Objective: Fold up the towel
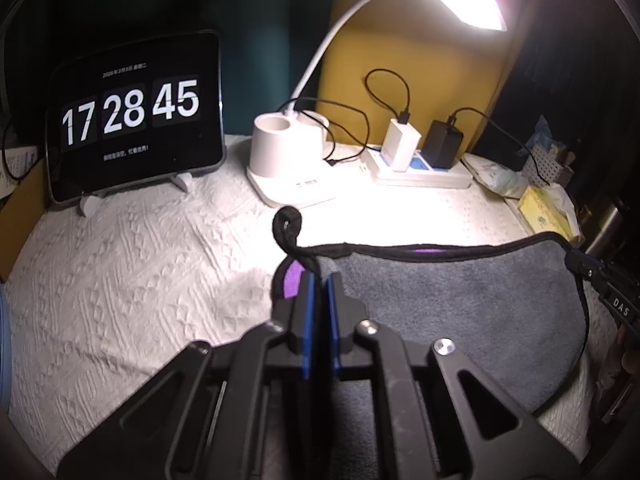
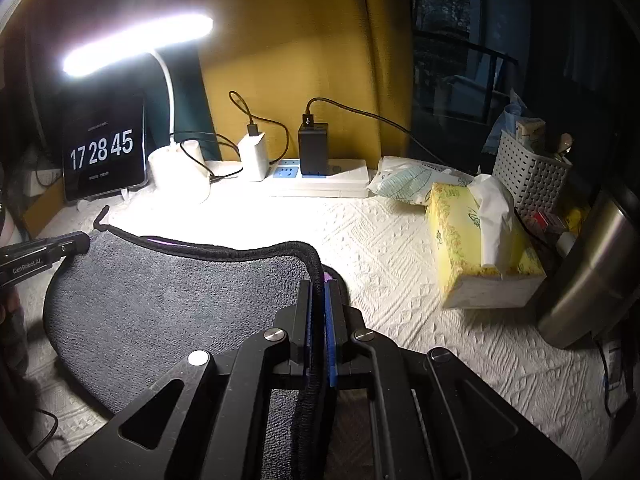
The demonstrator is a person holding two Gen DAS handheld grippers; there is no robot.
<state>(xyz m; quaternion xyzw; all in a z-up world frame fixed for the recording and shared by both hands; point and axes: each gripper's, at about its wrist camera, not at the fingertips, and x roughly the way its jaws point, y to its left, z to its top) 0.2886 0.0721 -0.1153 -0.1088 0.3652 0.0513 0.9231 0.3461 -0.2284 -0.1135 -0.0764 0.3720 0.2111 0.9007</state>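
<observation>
A: Clamping status? Left claw [image 1: 320, 280] is closed on the towel [image 1: 460, 300] corner; right claw [image 2: 319, 288] is closed on its black hem.

B: Surroundings: tissue box [image 2: 480, 248] right, power strip [image 2: 320, 184], lamp base [image 1: 280, 160], clock tablet [image 1: 132, 116] behind. Towel: grey, purple underside, lying on the white-covered desk [image 1: 120, 280].

We see a table under a bumpy white cloth [image 2: 400, 248]. On it lies the gray towel [image 2: 168, 296]. Behind the towel stand a clock screen [image 2: 105, 148], a lamp [image 1: 280, 160] and a power strip [image 2: 320, 180]. The tissue box [image 2: 476, 248] sits right of the towel.
</observation>
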